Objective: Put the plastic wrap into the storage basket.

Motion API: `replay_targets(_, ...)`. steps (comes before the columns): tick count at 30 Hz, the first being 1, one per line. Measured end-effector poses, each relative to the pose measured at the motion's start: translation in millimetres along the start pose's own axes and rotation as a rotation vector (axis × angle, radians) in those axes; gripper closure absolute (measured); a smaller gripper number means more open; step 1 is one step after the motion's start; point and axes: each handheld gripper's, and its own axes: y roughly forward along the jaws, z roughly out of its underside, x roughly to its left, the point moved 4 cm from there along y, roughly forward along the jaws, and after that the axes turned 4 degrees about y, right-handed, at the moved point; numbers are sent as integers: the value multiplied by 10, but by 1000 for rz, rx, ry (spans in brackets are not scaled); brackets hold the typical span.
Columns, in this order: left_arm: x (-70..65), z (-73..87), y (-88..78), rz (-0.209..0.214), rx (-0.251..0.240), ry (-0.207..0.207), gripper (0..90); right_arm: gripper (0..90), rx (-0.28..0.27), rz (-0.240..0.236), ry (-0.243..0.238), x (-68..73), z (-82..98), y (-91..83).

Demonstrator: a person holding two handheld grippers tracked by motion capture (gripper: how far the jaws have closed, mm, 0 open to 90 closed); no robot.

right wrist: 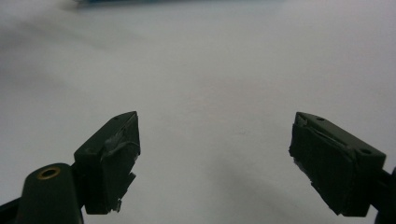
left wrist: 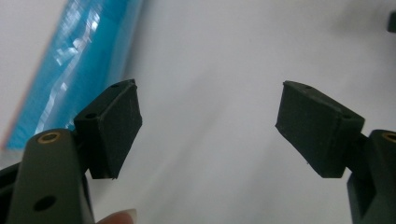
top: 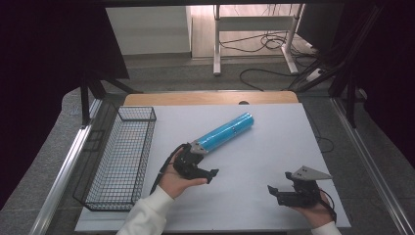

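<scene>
A blue tube point(top: 226, 131) lies on the counter point(top: 274, 147) beside a wire basket point(top: 122, 156). The left gripper point(top: 208, 172), fingers released, sits just beside the tube's near end. The right gripper point(top: 274, 191), fingers also released, hovers well apart.

Blue cylindrical roll point(top: 226, 130), glossy wrapped, lying flat and diagonal on the white table; its near end just beside the left gripper's fingers point(left wrist: 109, 126).

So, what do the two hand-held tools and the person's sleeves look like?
Both tools are black. The left tool and right tool each carry a grey three-cornered plate and a black cable. The pads are blocky and dark, beside a brass-ringed screw hole. The sleeves are white.
</scene>
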Motion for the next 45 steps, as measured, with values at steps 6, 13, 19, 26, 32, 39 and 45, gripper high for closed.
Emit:
replay_targets(6,132,-195,125,14,-9,31,246,169,8,0,-6,-7,21,19)
replay_targets(13,308,-387,316,29,7,22,251,177,-4,20,-35,16,11,15)
replay_targets(19,446,-548,450,29,21,21,262,169,8,23,-22,0,25,37)
replay_targets(26,628,-660,610,5,47,24,270,167,11,22,-18,-10,32,36)
replay_targets(32,794,-695,734,12,71,6,268,162,13,23,-10,-23,34,40)
replay_targets(39,895,-758,844,29,89,21,257,157,16,24,-7,-22,32,47)
replay_targets(45,986,-821,960,34,128,21,258,157,16,25,1,-33,30,43)
